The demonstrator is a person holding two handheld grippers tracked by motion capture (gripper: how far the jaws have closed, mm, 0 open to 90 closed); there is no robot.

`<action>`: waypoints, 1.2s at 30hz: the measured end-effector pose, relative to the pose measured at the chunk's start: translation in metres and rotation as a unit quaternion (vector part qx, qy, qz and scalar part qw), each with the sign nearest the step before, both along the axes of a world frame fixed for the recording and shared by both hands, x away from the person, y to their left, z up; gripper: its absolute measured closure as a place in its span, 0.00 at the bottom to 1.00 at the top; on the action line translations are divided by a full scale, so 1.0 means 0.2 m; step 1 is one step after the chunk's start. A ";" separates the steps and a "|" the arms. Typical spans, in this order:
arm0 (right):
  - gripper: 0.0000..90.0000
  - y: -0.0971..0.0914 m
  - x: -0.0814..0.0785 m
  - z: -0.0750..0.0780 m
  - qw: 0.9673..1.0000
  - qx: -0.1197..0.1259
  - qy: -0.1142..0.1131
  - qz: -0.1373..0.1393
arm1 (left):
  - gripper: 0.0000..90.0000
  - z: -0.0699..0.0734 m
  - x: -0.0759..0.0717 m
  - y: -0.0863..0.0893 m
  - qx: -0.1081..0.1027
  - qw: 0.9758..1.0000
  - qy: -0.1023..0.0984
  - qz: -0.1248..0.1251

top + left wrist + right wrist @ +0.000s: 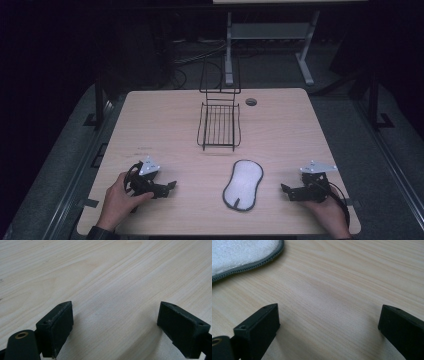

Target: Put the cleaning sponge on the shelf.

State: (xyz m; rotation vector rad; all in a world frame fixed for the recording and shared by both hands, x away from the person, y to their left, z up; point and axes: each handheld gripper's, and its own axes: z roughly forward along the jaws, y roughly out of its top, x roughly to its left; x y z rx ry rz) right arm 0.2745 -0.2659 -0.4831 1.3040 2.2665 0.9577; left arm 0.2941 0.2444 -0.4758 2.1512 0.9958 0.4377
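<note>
With both sets of jaws spread wide and empty, the left gripper (pixel 170 187) rests on the table (pixel 280 130) at 9 o'clock of the white pad (pixel 243 184), the right gripper (pixel 286 190) at 3 o'clock, and the wire rack (pixel 219 125) at 12 o'clock.

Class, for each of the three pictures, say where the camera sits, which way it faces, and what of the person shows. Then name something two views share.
High view: above the person's side, facing forward and down on the table; wire rack, white pad, both hands, left gripper, right gripper.
Left gripper view: on the left gripper, facing bare wood; open jaws show.
Right gripper view: on the right gripper, facing wood and the pad's edge; open jaws show.
Shared: the pad, in the high and right gripper views.
</note>
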 end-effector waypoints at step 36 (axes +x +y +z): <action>1.00 0.08 0.04 0.19 0.996 0.069 0.013 0.063 | 0.14 0.00 0.00 0.00 0.000 1.000 0.001 0.004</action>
